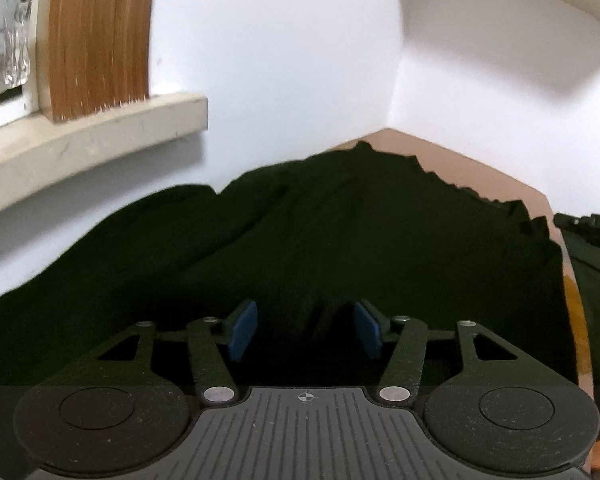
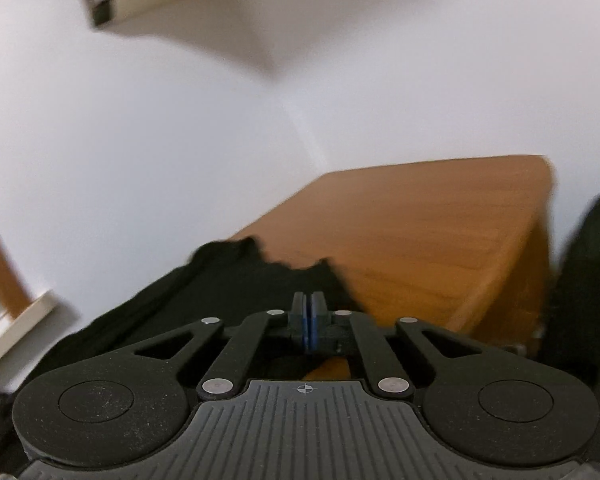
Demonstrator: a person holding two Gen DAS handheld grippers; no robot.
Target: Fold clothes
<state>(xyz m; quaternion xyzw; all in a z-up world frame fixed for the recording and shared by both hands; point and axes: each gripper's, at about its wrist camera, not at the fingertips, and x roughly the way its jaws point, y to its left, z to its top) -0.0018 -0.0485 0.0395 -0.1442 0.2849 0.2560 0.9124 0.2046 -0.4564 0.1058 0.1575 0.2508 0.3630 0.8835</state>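
While the left tool (image 1: 306, 330) gapes over dark cloth (image 1: 300, 232), the right tool (image 2: 309, 322) is closed.

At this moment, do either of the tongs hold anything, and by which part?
The left tongs stand open over the dark green cloth garment, gripping nothing. The right tongs are shut; whether their pads pinch the garment's edge cannot be told.

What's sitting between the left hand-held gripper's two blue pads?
In the left wrist view, only dark garment fabric shows between the left hand-held gripper pads, untouched.
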